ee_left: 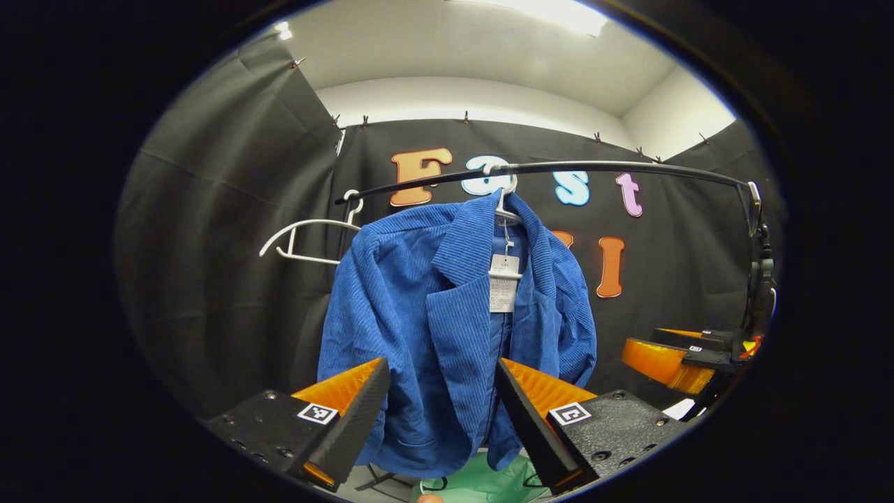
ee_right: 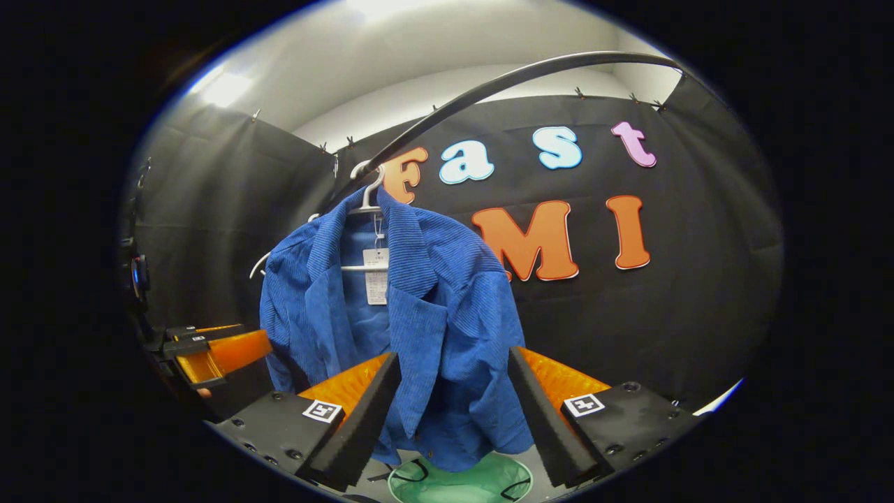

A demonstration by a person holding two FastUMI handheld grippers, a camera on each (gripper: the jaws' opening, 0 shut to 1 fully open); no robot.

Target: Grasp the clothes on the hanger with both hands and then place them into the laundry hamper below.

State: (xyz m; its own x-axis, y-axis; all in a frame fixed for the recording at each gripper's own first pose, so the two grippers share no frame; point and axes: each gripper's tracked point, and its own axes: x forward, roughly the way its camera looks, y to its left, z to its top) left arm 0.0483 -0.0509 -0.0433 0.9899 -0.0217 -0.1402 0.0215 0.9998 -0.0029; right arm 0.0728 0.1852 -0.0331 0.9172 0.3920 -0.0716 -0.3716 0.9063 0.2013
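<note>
Beyond both tongs [ee_left: 440, 419] [ee_right: 454, 412], hanging jacket [ee_left: 447, 328].

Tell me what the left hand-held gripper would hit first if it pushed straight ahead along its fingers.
Most likely the blue jacket hanging on the white hanger. The left hand-held gripper is open and its fingers frame the jacket's lower front, with nothing visible between them. The gap to the fabric is hard to judge.

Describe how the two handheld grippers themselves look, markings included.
Both look alike. The left gripper and the right gripper each have two wedge-shaped fingers with ribbed sides and flat textured pads, set on speckled black blocks with visible screws. Every block carries a small square black-and-white tag. No cables or sleeves can be made out.
</note>
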